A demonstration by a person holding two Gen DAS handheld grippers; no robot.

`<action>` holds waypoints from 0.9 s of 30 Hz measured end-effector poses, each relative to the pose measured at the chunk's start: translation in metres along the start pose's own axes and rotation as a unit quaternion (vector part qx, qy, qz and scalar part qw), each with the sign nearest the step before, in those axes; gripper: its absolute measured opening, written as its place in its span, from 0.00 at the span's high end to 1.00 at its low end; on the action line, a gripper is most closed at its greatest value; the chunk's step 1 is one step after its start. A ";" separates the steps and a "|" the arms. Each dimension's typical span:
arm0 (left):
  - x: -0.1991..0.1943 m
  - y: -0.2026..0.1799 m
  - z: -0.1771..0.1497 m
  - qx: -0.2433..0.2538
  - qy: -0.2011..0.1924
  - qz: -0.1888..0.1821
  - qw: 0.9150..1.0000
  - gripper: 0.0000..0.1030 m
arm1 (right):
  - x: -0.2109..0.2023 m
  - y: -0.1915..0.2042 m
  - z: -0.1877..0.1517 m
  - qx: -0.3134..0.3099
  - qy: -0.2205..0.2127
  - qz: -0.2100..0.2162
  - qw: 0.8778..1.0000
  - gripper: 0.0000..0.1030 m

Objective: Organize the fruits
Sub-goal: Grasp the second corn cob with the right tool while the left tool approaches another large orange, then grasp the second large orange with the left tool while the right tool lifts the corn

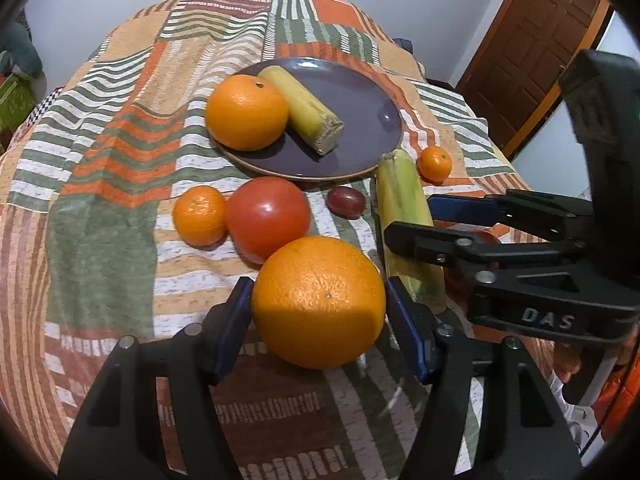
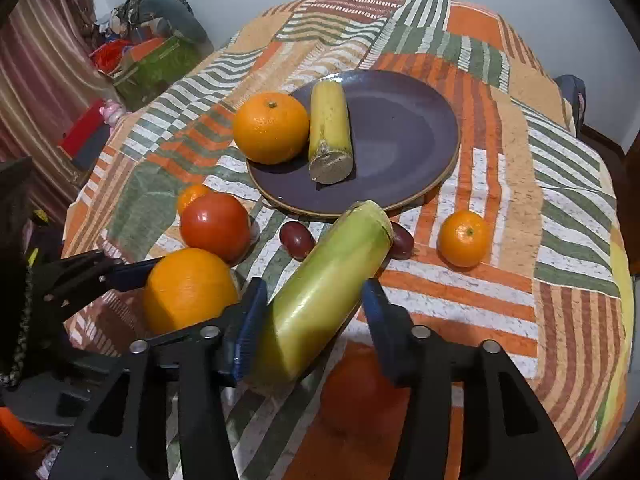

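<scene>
A dark purple plate (image 1: 360, 112) (image 2: 404, 136) holds an orange (image 1: 247, 112) (image 2: 271, 128) and a yellow cane piece (image 1: 304, 110) (image 2: 330, 132). My left gripper (image 1: 319, 304) is shut on a big orange (image 1: 319, 300) (image 2: 188, 290), with both blue pads against its sides. My right gripper (image 2: 314, 312) (image 1: 408, 216) stands around a green cane piece (image 2: 326, 292) (image 1: 404, 208); its left pad touches the cane and the right pad is close beside it. A tomato (image 1: 267, 218) (image 2: 216, 226), two mandarins (image 1: 199, 216) (image 1: 434, 164) (image 2: 464, 238) and two grapes (image 1: 346, 202) (image 2: 297, 240) (image 2: 401, 242) lie on the cloth.
The table is covered with a striped patchwork cloth (image 1: 100, 184) (image 2: 540, 200) that hangs over its edges. Another reddish fruit (image 2: 360, 392) lies under my right gripper. A wooden door (image 1: 536, 48) is at the far right. Boxes and clutter (image 2: 152, 60) stand beyond the table's left side.
</scene>
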State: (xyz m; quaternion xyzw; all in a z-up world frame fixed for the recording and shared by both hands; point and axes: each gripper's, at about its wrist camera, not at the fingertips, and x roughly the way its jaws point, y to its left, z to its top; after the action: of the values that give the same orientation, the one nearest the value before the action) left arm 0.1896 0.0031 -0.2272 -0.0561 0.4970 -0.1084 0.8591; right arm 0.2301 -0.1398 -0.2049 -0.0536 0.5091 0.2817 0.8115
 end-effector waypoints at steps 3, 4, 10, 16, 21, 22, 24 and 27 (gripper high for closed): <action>-0.004 0.005 -0.002 -0.001 -0.006 0.009 1.000 0.37 | 0.006 -0.001 0.002 0.004 0.012 0.008 1.000 0.47; -0.005 0.008 -0.003 -0.002 -0.007 0.012 1.000 0.37 | 0.007 0.000 0.003 0.004 0.014 0.006 1.000 0.46; -0.014 0.021 -0.006 -0.017 -0.015 0.022 0.999 0.37 | 0.009 -0.003 0.002 0.020 0.015 0.003 1.000 0.47; -0.025 0.031 -0.010 -0.027 -0.024 0.033 0.999 0.37 | -0.008 0.006 -0.005 0.004 0.002 0.001 1.000 0.60; -0.037 0.036 -0.016 -0.032 -0.032 0.039 0.998 0.37 | -0.022 0.024 -0.020 -0.026 0.001 0.002 1.000 0.62; -0.039 0.037 -0.018 -0.033 -0.033 0.039 0.998 0.37 | -0.023 0.029 -0.024 -0.031 0.004 0.006 0.999 0.63; -0.044 0.038 -0.021 -0.033 -0.035 0.039 0.998 0.37 | -0.022 0.037 -0.030 -0.040 0.012 0.011 0.999 0.64; -0.052 0.035 -0.026 -0.026 -0.037 0.040 0.998 0.37 | -0.021 0.044 -0.039 -0.054 0.019 0.012 0.998 0.64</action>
State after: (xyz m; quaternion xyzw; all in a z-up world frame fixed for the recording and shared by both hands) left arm 0.1467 0.0500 -0.2040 -0.0629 0.4691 -0.0590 0.8789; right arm 0.1696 -0.1256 -0.1964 -0.0971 0.5089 0.3174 0.7943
